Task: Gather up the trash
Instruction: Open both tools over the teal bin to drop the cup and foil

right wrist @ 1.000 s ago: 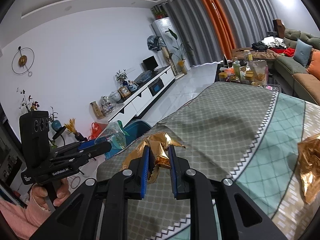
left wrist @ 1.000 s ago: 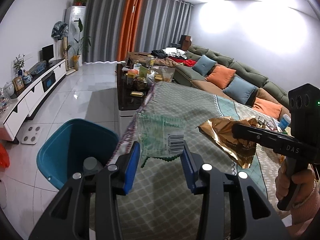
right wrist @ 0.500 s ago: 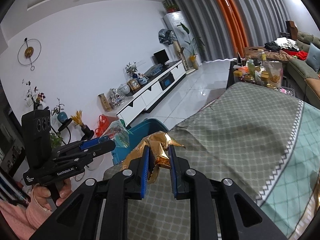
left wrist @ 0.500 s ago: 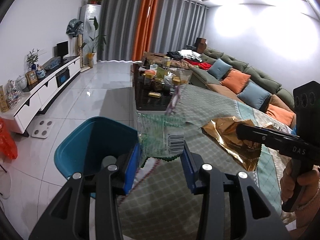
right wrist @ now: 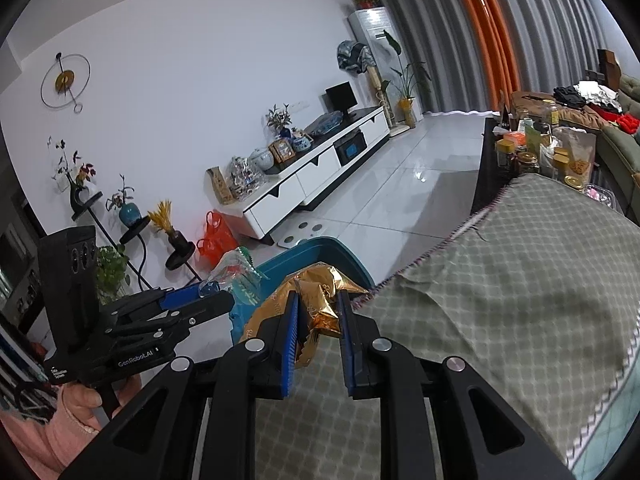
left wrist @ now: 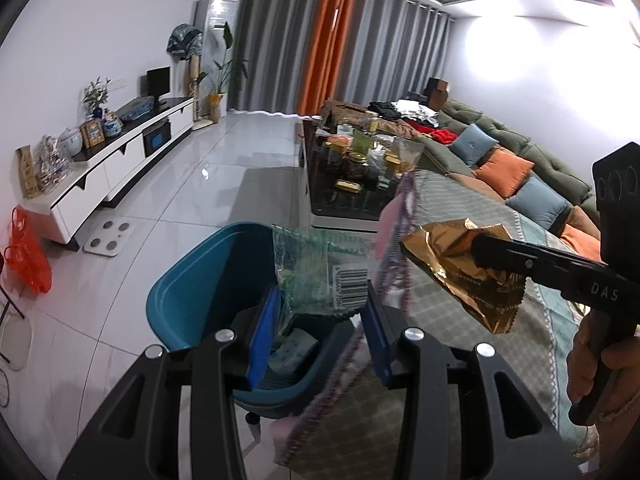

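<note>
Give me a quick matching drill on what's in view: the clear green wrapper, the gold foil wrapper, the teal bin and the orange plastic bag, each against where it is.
Column 1:
1. clear green wrapper
2. gold foil wrapper
3. teal bin
4. orange plastic bag

Column 2:
A. on the floor beside the table edge
B. clamped in the right gripper
C. on the floor by the white TV cabinet
D. clamped in the left gripper, over the bin

Pairs: 1-D, 2-B, 3-A, 4-C
</note>
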The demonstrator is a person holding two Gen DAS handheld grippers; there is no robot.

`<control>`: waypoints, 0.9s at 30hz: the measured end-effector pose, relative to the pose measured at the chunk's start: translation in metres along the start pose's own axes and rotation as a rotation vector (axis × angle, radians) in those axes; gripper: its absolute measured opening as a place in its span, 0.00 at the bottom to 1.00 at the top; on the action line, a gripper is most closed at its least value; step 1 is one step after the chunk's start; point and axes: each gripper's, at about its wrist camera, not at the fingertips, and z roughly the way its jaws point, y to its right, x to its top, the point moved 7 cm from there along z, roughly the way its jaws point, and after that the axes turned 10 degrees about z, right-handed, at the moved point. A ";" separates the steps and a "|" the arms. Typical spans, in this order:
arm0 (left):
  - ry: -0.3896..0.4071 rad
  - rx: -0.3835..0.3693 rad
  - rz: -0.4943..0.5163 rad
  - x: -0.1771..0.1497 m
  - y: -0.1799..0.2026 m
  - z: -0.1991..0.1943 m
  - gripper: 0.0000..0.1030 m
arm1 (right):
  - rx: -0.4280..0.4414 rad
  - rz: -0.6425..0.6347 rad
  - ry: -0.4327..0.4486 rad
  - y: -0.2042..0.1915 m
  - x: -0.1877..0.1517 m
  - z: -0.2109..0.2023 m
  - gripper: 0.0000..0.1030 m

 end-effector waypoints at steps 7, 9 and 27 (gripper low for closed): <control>-0.025 0.022 -0.028 -0.005 -0.016 0.012 0.40 | -0.005 -0.007 -0.036 -0.006 0.005 0.027 0.18; -0.032 0.026 -0.036 -0.007 -0.022 0.015 0.40 | -0.013 -0.015 -0.044 -0.007 0.008 0.035 0.18; -0.083 0.044 -0.085 -0.018 -0.042 0.049 0.41 | -0.120 -0.047 -0.132 -0.008 0.005 0.091 0.19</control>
